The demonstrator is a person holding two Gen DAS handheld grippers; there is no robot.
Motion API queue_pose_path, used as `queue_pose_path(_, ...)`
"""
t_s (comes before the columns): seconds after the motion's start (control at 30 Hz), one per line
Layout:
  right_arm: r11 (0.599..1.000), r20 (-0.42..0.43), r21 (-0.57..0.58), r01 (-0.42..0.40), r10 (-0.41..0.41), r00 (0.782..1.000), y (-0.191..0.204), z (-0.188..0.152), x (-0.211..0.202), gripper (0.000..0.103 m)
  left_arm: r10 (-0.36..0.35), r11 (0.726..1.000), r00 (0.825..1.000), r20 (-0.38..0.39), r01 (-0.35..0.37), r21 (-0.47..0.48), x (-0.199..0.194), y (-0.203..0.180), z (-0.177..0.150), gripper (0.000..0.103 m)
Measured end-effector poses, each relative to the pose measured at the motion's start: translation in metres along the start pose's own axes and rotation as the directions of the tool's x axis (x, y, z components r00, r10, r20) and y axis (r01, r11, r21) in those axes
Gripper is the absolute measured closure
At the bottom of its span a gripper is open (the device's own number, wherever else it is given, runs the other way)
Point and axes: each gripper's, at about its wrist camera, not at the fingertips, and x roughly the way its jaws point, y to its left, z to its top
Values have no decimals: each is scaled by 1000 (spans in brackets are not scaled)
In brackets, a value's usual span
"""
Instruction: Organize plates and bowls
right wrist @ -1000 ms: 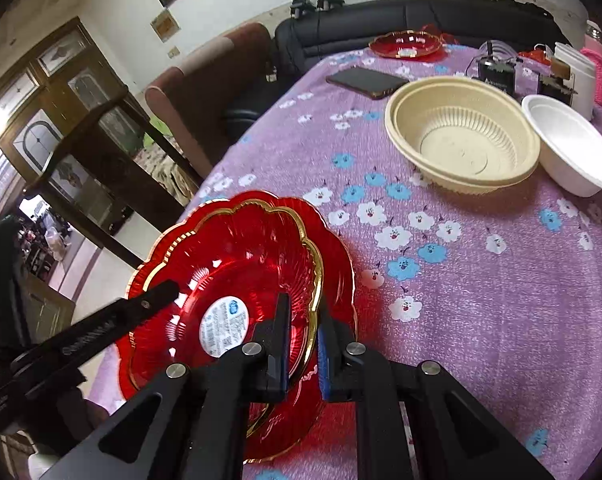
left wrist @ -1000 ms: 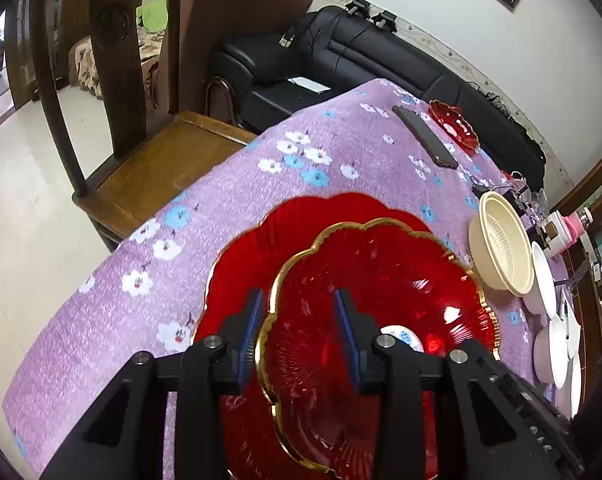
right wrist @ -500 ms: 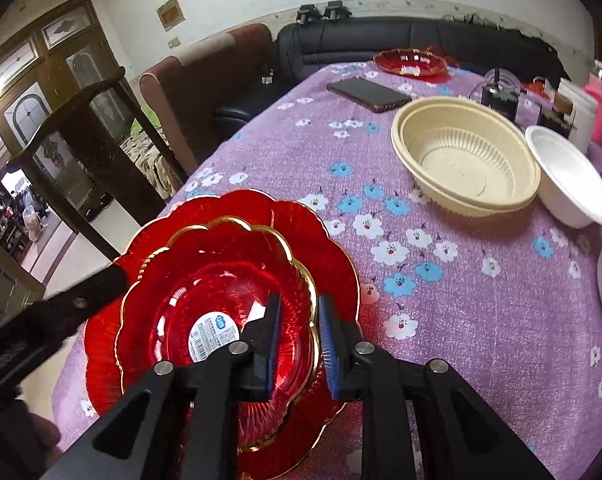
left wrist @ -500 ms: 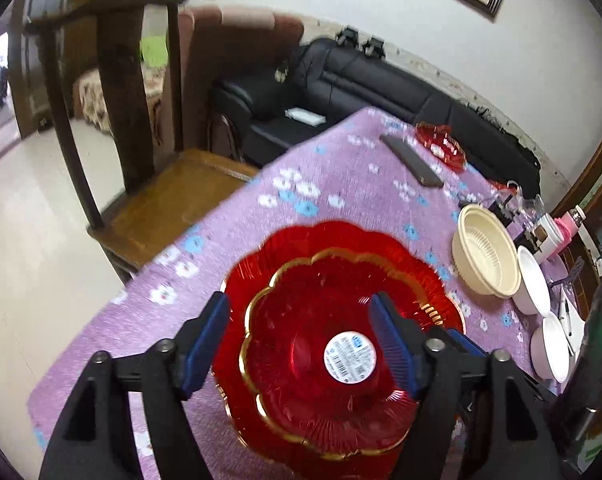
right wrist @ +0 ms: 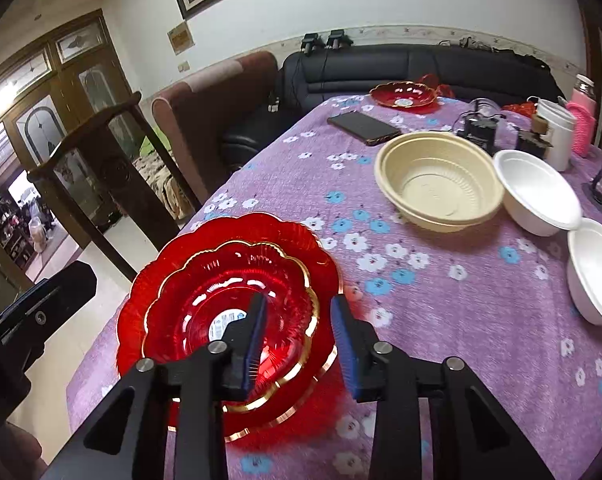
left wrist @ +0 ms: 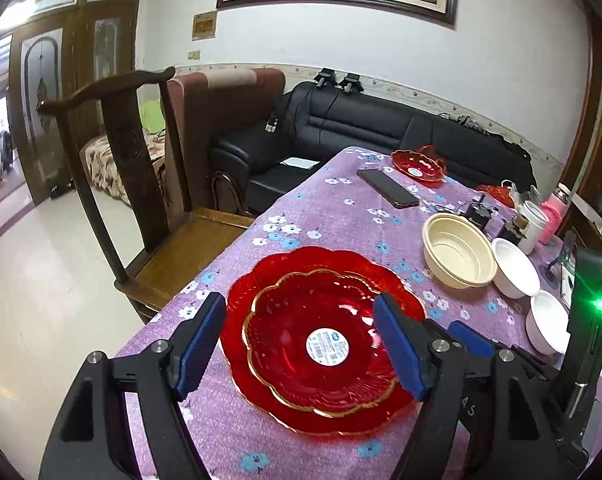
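The left gripper (left wrist: 299, 350) hung above the stacked red plates with its fingers (left wrist: 199, 346) spread wide, having just been opening, nothing between them. The right gripper (right wrist: 297, 344) had also just been opening; its fingers (right wrist: 345, 344) stood parted over the near rim of the small red plate (right wrist: 229, 304), not pressing it. That gold-rimmed plate sat nested inside the large red plate (left wrist: 325, 276), which lay near the bench (left wrist: 341, 208) corner, close to the edge by the wooden chair (left wrist: 121, 168). Bare purple cloth lay open between the stack and the cream bowl (right wrist: 437, 180). Beside it sat a white bowl (right wrist: 537, 196) and another white bowl (right wrist: 595, 268) near the right edge. Farther off lay a phone (right wrist: 363, 126) and a third red plate (right wrist: 405, 94).
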Motion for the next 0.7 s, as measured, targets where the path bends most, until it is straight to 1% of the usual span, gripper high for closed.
queue_pose_path(0.1, 1000, 9, 15, 5, -5, 1000, -11, -6, -12, 63, -9, 1000, 1000, 1, 9, 20, -7, -11, -3, 27)
queue_pose_path(0.3, 998, 40, 58, 25, -28, 999, -40, -17, -38, 62, -26, 997, 1000, 17, 25, 74, -24, -38, -14, 27)
queue_pose_path(0.43, 996, 67, 76, 44, -49, 997, -59, -24, -57, 61, -43, 991, 998, 36, 38, 128, -37, -62, -22, 22)
queue_pose_path(0.6, 992, 98, 98, 77, -87, 991, -84, -34, -78, 56, -61, 982, 997, 48, 51, 184, -47, -90, -29, 22)
queue_pose_path(0.7, 989, 108, 117, 91, -104, 989, -100, -38, -87, 55, -73, 974, 996, 49, 61, 220, -51, -108, -32, 22)
